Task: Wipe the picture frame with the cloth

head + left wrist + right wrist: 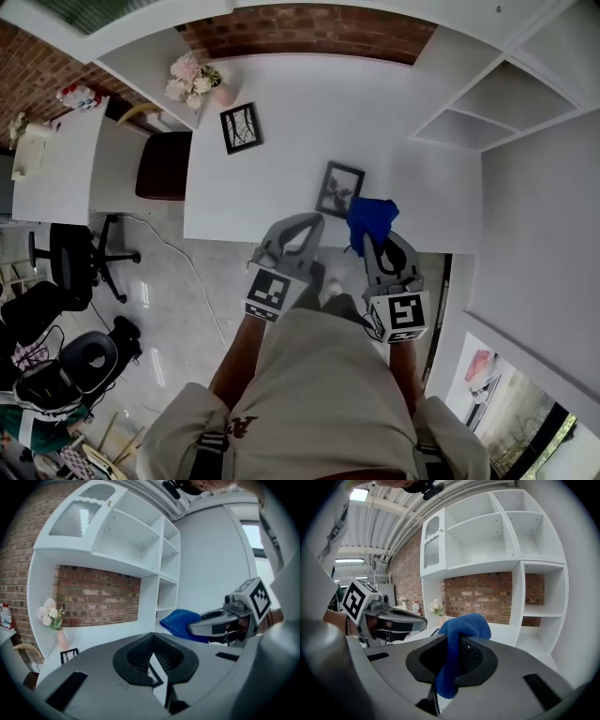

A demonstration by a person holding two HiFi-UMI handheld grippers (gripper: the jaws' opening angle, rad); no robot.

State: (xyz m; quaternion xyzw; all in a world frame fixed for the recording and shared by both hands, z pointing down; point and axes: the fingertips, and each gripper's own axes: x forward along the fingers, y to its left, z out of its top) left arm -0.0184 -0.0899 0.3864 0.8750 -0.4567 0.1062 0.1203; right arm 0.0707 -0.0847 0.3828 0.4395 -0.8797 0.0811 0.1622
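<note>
Your right gripper (449, 660): jaws clenched on bunched blue cloth (465, 625). Your left gripper (157, 662): jaws closed, empty. Picture frame (339, 189): dark border, on white worktop (281, 178), centre of head view, just above cloth.

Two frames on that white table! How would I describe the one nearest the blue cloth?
Find the white table below the brick wall. At its near edge, just left of the blue cloth in the right gripper, sits a dark frame. The other frame sits farther back, by the flowers.
</note>
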